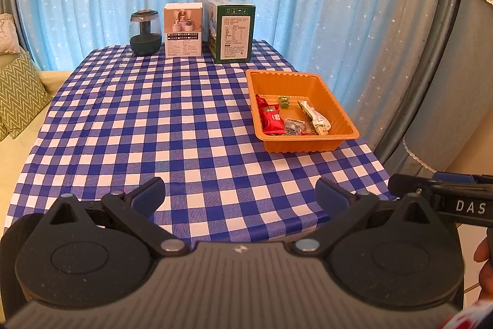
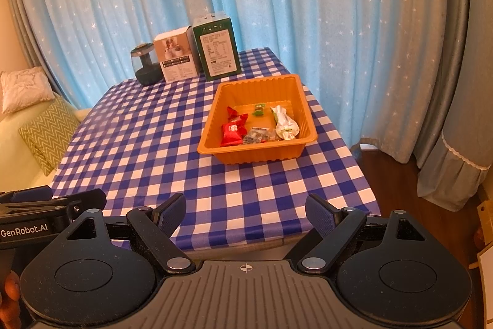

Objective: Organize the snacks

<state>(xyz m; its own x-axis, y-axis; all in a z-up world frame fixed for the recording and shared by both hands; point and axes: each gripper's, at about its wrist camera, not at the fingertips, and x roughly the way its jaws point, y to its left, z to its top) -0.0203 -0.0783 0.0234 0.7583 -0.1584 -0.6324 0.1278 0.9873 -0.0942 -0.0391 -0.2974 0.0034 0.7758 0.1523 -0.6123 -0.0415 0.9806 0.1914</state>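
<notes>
An orange plastic tray (image 1: 348,125) (image 2: 268,87) stands on the right side of a blue-and-white checked table. Inside lie several wrapped snacks: red packets (image 1: 271,116) (image 2: 234,130), a white-green packet (image 1: 319,121) (image 2: 286,124), a clear-wrapped sweet (image 1: 292,127) (image 2: 257,135) and small green sweets (image 1: 283,100) (image 2: 258,109). My left gripper (image 1: 240,195) hangs open over the near table edge with nothing between its fingers. My right gripper (image 2: 246,213) is open too, empty, near the front edge and short of the tray.
At the table's far end stand a dark glass jar (image 1: 145,33) (image 2: 147,63), a white box (image 1: 183,30) (image 2: 175,57) and a green box (image 1: 235,30) (image 2: 217,48). Blue star curtains hang behind. A sofa with cushions (image 1: 18,94) (image 2: 46,131) lies left.
</notes>
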